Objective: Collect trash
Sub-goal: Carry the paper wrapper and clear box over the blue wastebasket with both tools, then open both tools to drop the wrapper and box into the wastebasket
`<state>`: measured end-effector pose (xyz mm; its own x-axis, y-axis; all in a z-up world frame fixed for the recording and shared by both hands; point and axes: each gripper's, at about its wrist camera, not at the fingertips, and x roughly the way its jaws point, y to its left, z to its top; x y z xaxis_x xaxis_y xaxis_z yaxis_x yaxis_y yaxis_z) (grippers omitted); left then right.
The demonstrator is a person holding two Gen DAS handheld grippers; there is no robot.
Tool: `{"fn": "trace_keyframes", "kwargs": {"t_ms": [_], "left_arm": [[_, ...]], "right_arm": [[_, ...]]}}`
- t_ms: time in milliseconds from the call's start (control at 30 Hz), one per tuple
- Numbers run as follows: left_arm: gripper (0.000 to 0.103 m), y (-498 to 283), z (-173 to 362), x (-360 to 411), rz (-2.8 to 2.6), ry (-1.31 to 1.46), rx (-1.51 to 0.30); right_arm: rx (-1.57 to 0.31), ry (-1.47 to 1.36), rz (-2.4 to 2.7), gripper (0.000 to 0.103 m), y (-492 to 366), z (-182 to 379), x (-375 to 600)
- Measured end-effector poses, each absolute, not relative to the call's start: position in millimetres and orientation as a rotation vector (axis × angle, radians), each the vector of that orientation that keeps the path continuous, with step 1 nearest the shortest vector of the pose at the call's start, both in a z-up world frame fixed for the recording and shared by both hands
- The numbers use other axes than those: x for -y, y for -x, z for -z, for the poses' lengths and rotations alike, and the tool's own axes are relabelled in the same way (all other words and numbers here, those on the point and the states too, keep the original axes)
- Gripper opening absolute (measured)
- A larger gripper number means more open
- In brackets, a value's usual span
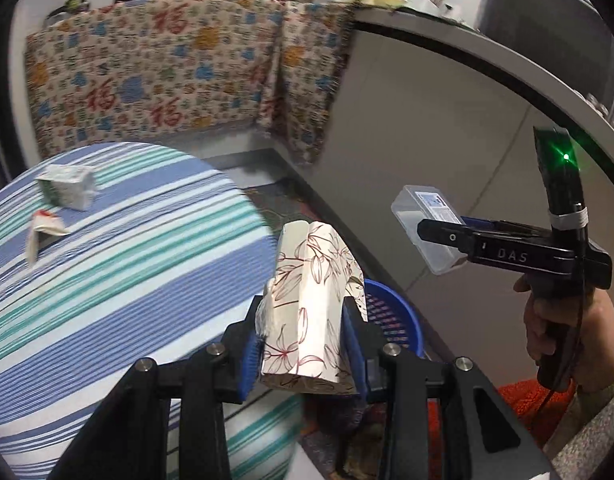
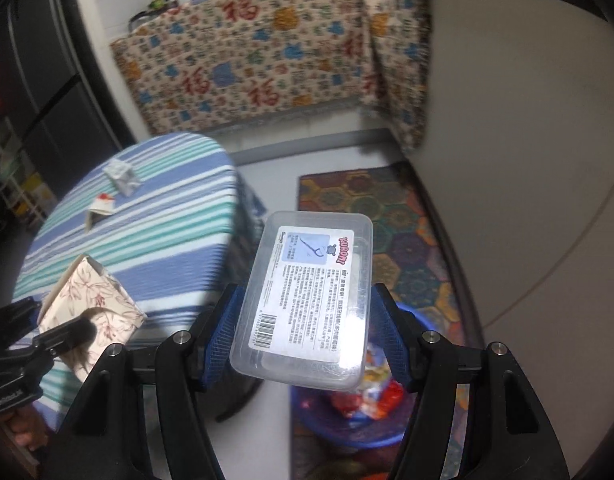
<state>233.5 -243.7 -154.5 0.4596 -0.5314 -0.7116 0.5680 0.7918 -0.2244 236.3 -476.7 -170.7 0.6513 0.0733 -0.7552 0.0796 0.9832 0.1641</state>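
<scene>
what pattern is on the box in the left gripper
Cream with red-brown line-drawn leaves on the box; clearest in the left wrist view.

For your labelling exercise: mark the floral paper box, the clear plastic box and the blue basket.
floral paper box [image 1: 307,312], left wrist view, its printed front face
clear plastic box [image 2: 307,292], right wrist view, its label
blue basket [image 1: 391,312], left wrist view, its mesh wall

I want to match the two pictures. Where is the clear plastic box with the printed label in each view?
Left wrist view: clear plastic box at right, held in the right tongs.
Right wrist view: box at centre, between the blue pads.
Shared landmark: striped tablecloth, at left in both.
</scene>
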Motion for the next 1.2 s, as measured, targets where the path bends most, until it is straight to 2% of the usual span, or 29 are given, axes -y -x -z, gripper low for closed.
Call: {"fn": "trace_keyframes", "kwargs": {"t_ms": [233,467,1033,1100,1133,1167,1200], "left_arm": [[0.037,-239.8,179.9,307.2,0.732,-0.079,-0.910],[0.037,-248.9,207.2,353.3,0.746,-0.095,-0.944],[0.039,-252.1,258.9,400.8,0.734,-0.143,-1.001],[0.047,-254.7,268.0,408.4,0.751,-0.152,-1.007],[0.053,-255.9,272.2,411.4,0.754,-0.158,-1.015],[0.064,-259.2,280.8,416.7,0.751,-0.168,-1.035],[0.066,-262.5,288.4,420.1,0.744,-0.170,-1.050]], "right_arm": [[-0.872,-0.297,0.090,0.066,-222.1,200.1,541.0],[-0.896,-0.334,0.088,0.066,-218.3,215.4,557.9],[-0.899,-0.417,0.084,0.067,-211.8,227.2,580.9],[-0.888,-0.424,0.087,0.071,-213.0,226.6,580.9],[-0.878,-0.432,0.088,0.080,-213.3,226.1,581.3],[-0.868,-0.441,0.089,0.082,-213.1,225.2,581.9],[-0.861,-0.446,0.091,0.082,-213.5,224.6,582.0]]}}
